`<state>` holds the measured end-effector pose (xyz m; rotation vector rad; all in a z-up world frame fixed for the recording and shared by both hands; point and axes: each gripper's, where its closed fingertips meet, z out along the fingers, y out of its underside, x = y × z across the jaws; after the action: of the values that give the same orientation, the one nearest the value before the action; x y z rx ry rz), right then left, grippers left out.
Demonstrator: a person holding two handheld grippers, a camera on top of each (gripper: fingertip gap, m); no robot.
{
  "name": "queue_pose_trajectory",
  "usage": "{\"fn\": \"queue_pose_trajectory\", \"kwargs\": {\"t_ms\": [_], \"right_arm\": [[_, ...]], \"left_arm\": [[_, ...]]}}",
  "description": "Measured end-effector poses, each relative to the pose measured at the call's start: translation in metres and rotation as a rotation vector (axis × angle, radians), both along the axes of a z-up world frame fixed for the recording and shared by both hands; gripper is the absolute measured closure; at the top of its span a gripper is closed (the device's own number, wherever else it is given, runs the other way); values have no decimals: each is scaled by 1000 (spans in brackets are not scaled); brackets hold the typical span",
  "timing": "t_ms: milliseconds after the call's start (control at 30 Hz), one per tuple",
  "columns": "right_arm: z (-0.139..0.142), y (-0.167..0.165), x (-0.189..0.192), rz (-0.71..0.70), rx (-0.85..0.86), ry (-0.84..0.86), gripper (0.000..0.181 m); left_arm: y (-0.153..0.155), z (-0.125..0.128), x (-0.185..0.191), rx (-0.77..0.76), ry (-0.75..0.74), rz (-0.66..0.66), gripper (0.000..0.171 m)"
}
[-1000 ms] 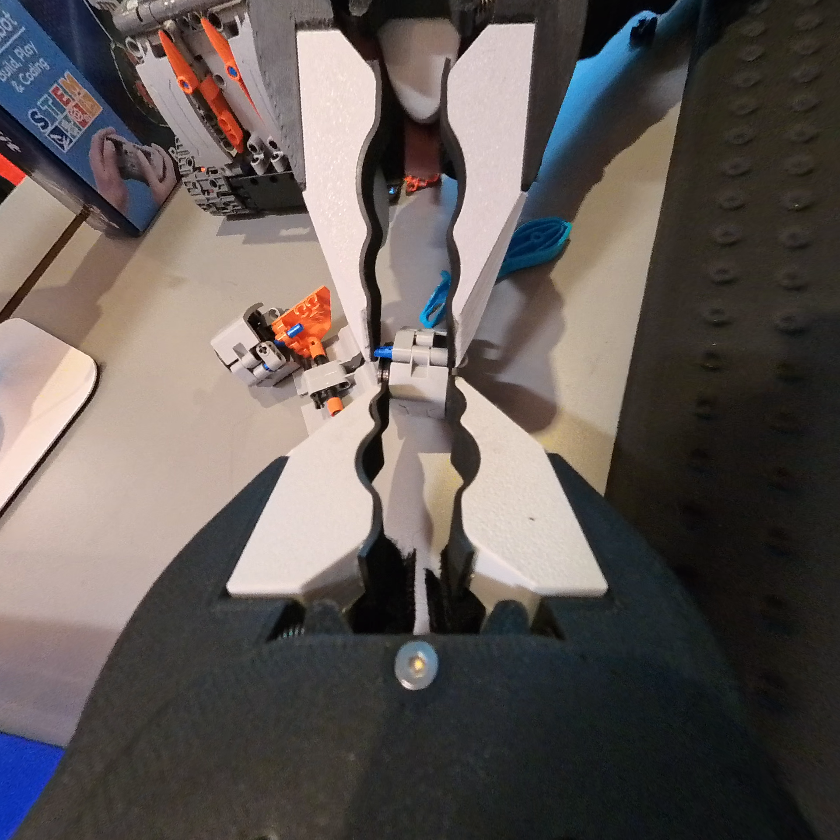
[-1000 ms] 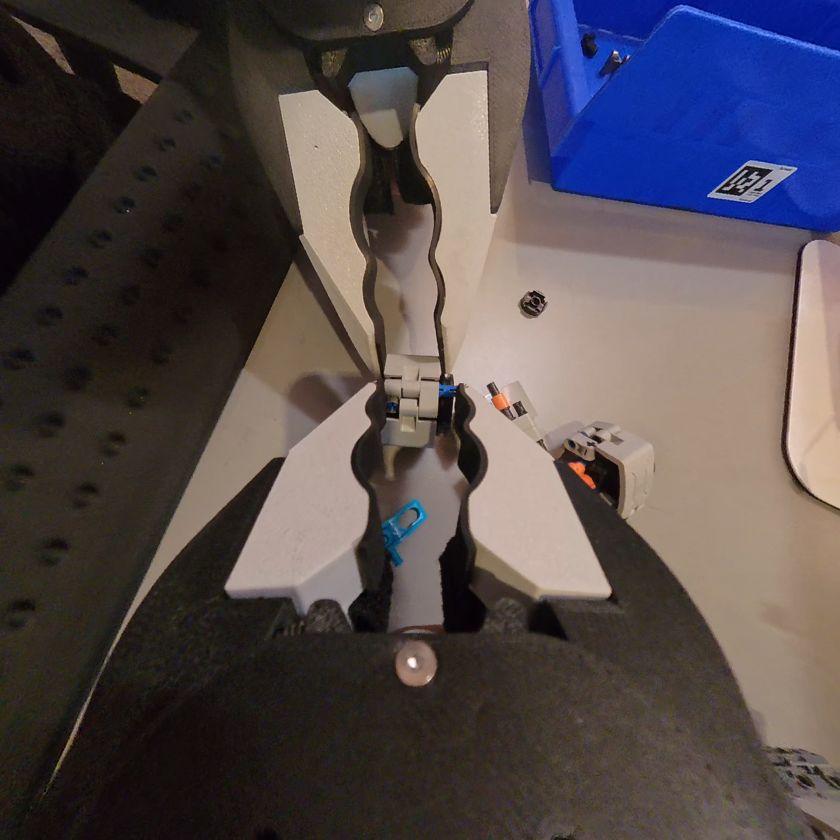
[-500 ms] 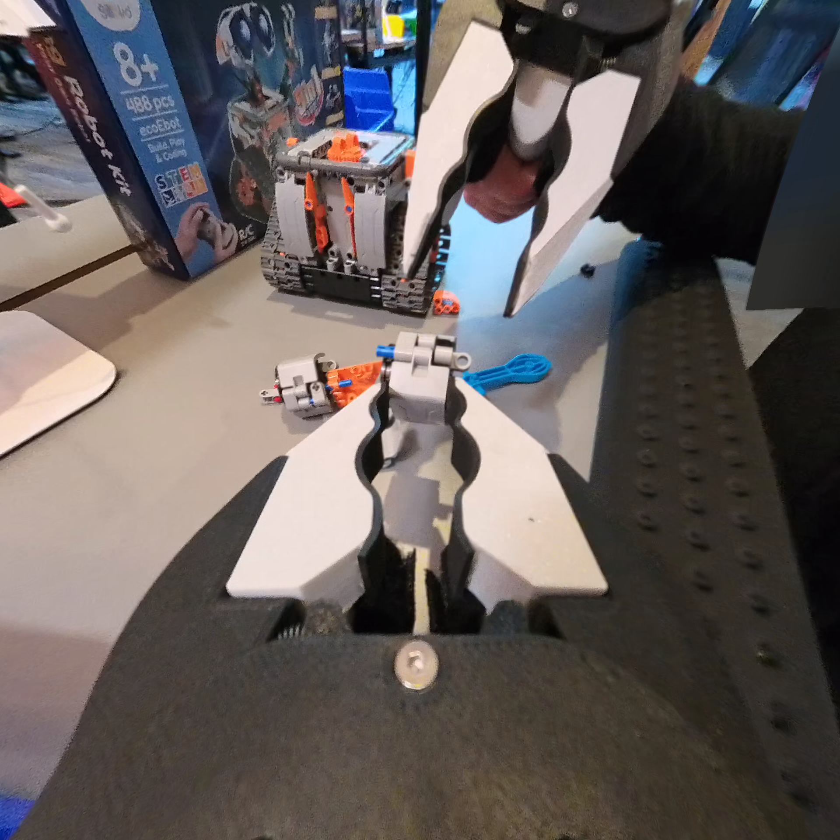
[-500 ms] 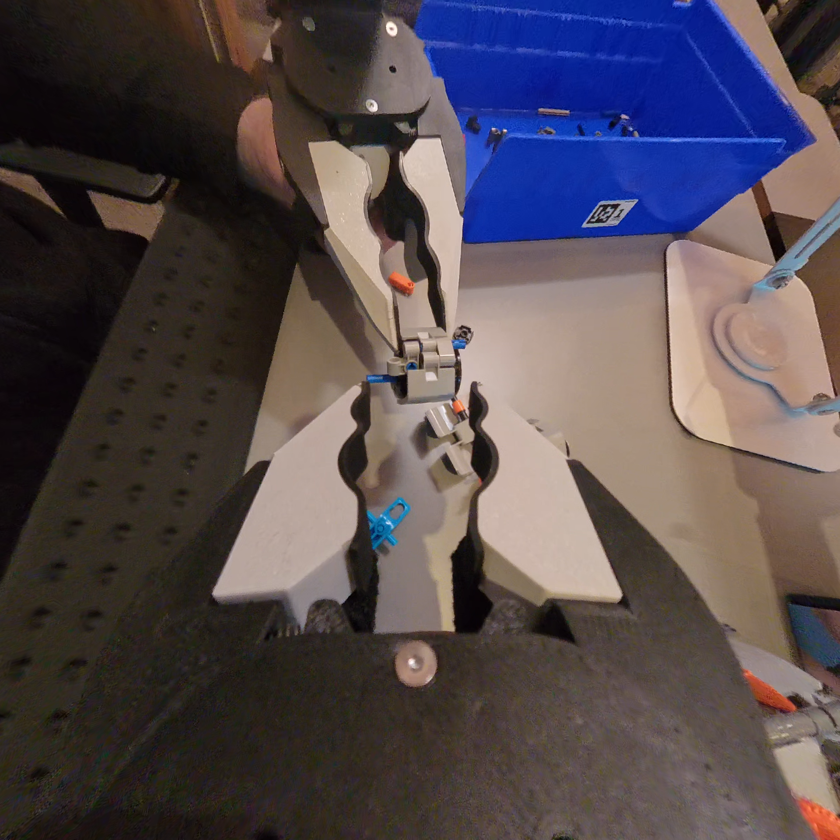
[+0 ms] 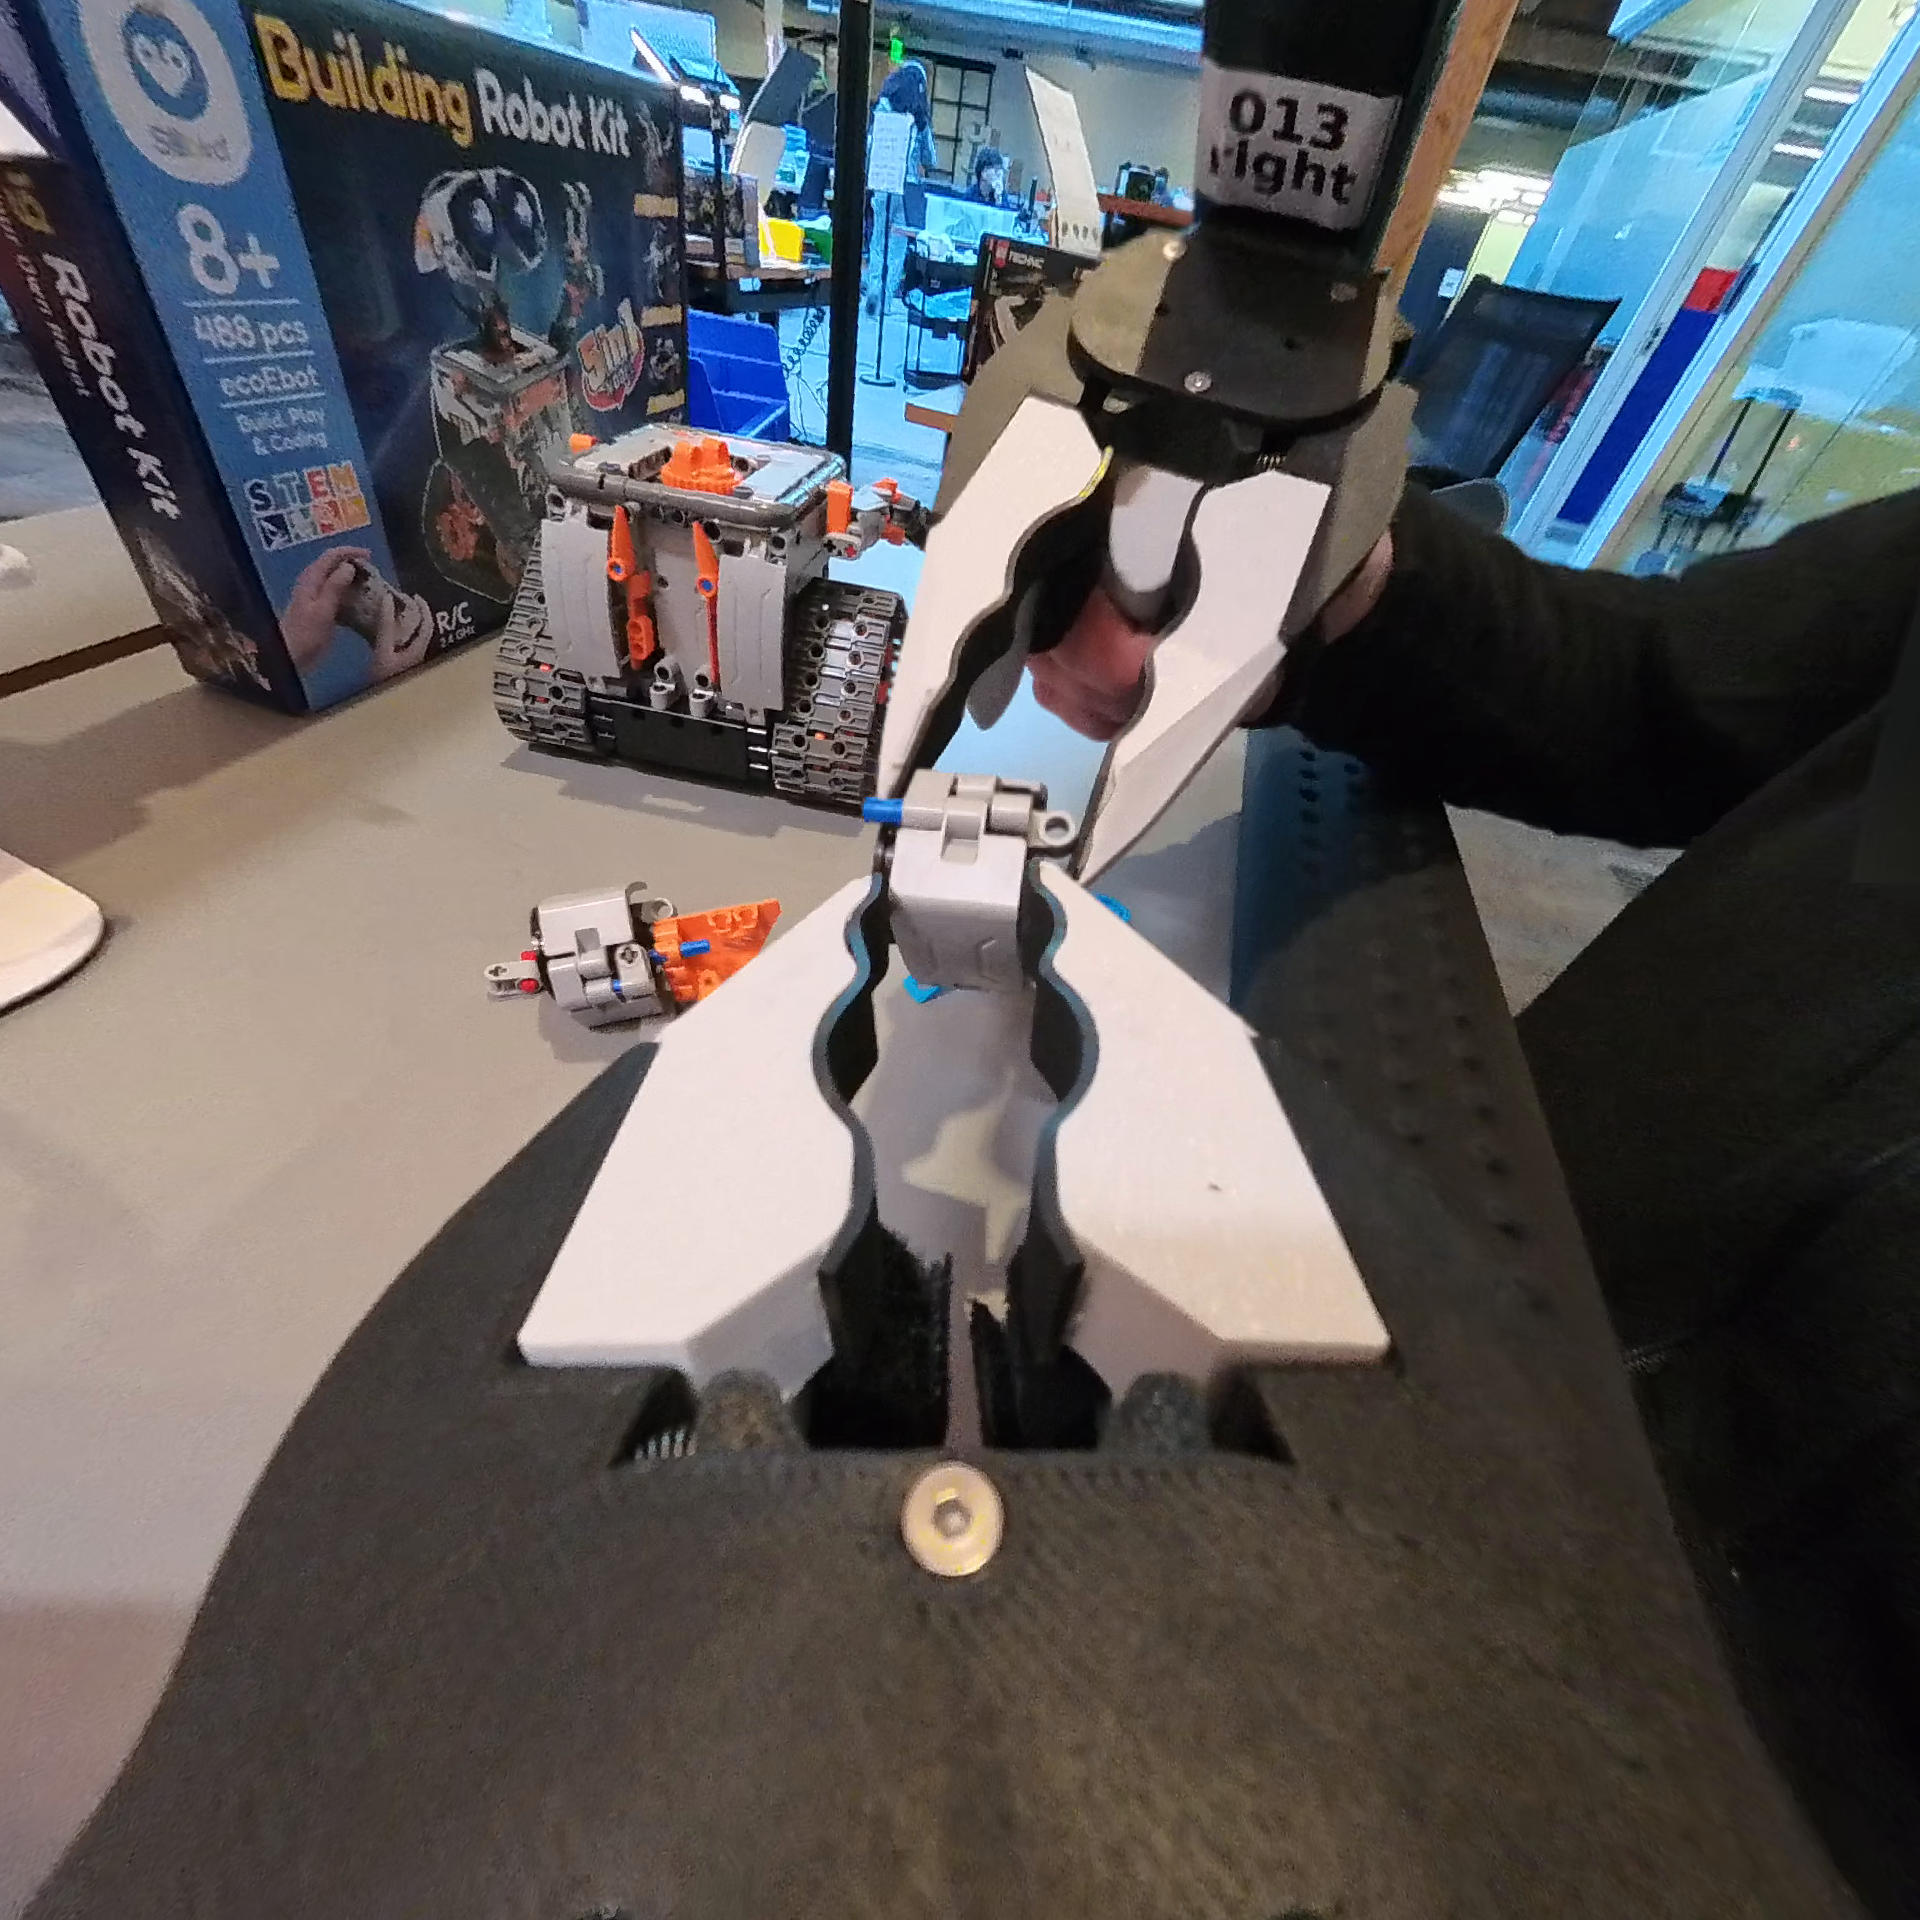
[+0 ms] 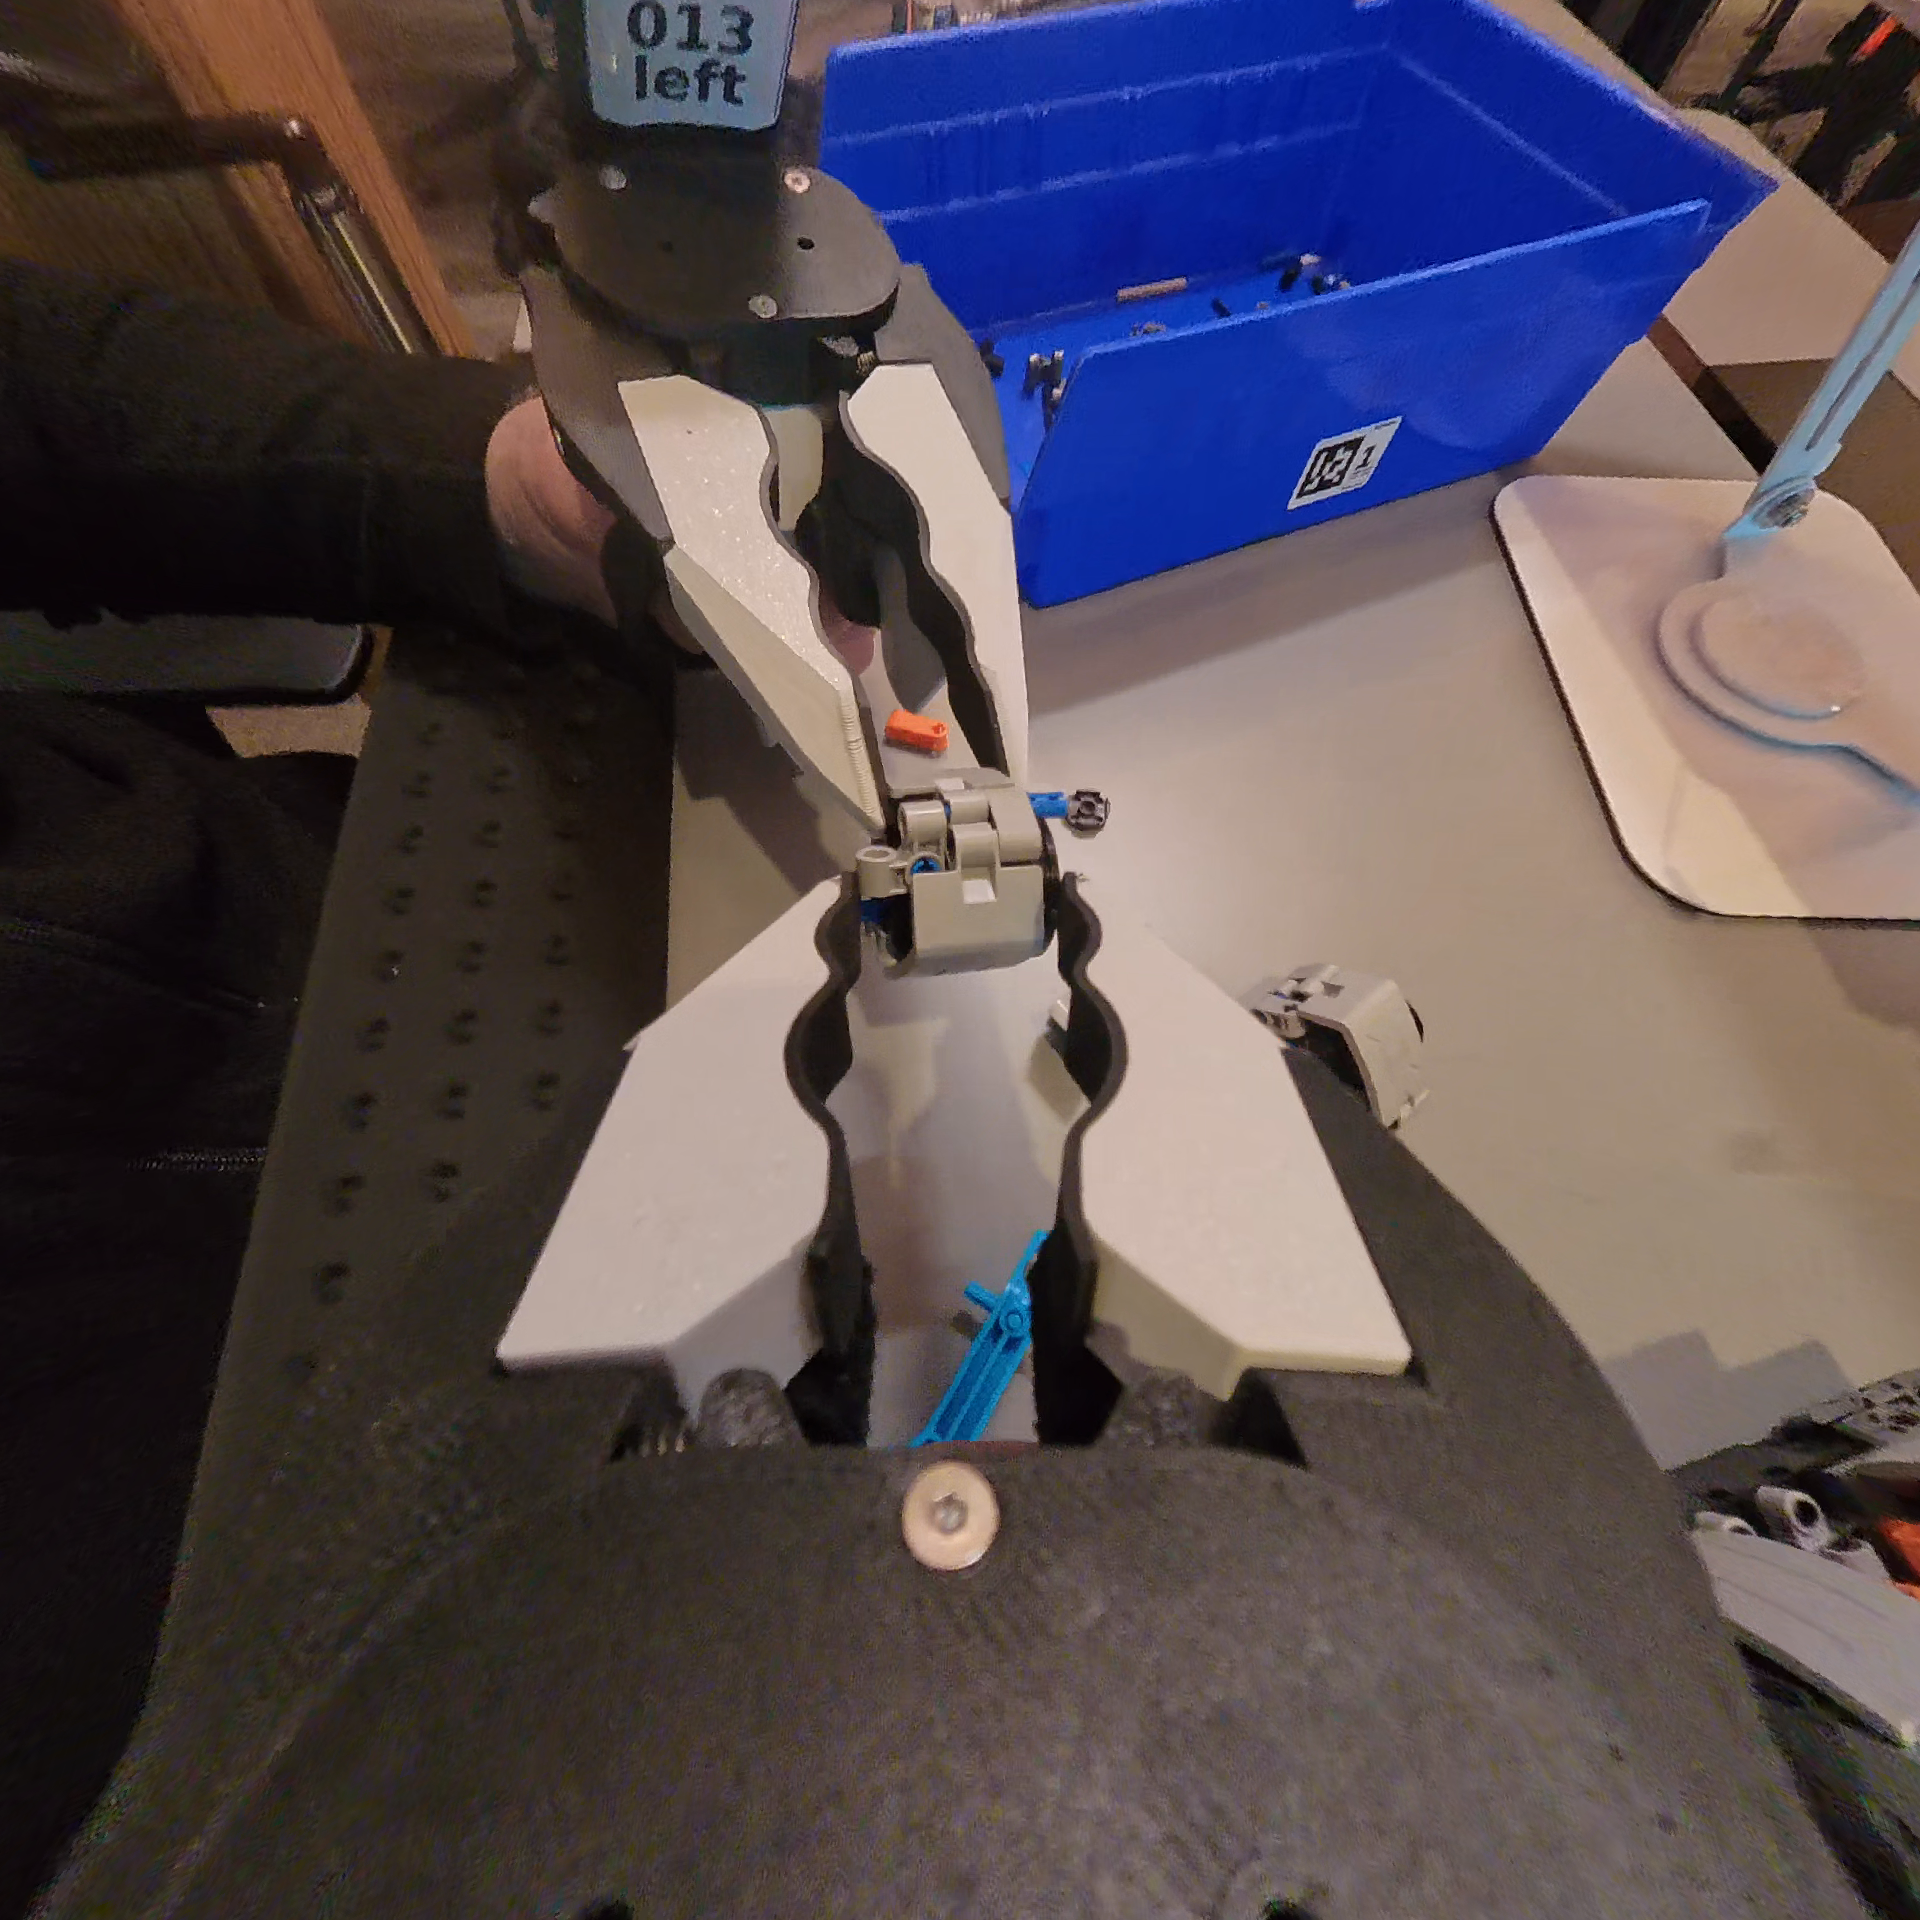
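My left gripper (image 5: 958, 883) is shut on a grey brick-built block (image 5: 961, 935) with a blue pin and grey connectors on top, and holds it above the table. It also shows in the right wrist view (image 6: 935, 790), coming down from above onto the same block (image 6: 971, 883). My right gripper (image 6: 956, 904) is open, its tips either side of the block. I cannot tell whether they touch it. In the left wrist view the right gripper (image 5: 992, 821) faces mine, held by a hand in a black sleeve.
A tracked grey-orange robot model (image 5: 696, 613) and its kit box (image 5: 312, 343) stand behind. A grey-orange sub-assembly (image 5: 634, 951) lies on the table. A blue bin (image 6: 1299, 291), white stand base (image 6: 1714, 707), black perforated board (image 6: 468, 987), blue tool (image 6: 987, 1340) and loose small pieces lie nearby. My left and right fingertips are right by each other.
A second ago both grippers were shut on the block low over the table. The right gripper opened and drew back. Both views have lifted, and its open fingers now flank the block again.
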<state>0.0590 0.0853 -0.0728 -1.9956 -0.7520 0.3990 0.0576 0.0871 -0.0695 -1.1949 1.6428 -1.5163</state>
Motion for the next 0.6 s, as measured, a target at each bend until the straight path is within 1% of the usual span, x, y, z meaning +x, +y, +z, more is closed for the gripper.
{"fn": "queue_pose_trajectory", "kwargs": {"t_ms": [33,100,133,233,267,300,333,433,533,600], "right_arm": [[2,1,0,-8,11,12,145],[4,5,6,-41,46,-17,144],[7,7,10,-59,71,-35,142],[11,8,6,-55,99,-46,134],[10,10,4,-56,105,-46,136],[10,11,1,-50,103,-33,148],[9,13,0,-50,90,-15,149],[13,13,-2,-43,90,50,150],[10,14,-1,-45,82,64,150],[11,15,-1,-45,78,89,150]], "left_arm": [[1,1,0,3,-4,9,149],[7,3,0,21,-13,55,149],[8,5,-1,12,-22,60,149],[9,8,-1,-63,-17,50,149],[10,11,-1,-85,-27,48,149],[10,12,-2,-109,-32,43,149],[11,12,-2,-126,-26,41,149],[12,15,-3,-183,-36,20,149],[13,14,-2,-159,-36,34,149],[14,14,-2,-169,-36,33,149]]}}
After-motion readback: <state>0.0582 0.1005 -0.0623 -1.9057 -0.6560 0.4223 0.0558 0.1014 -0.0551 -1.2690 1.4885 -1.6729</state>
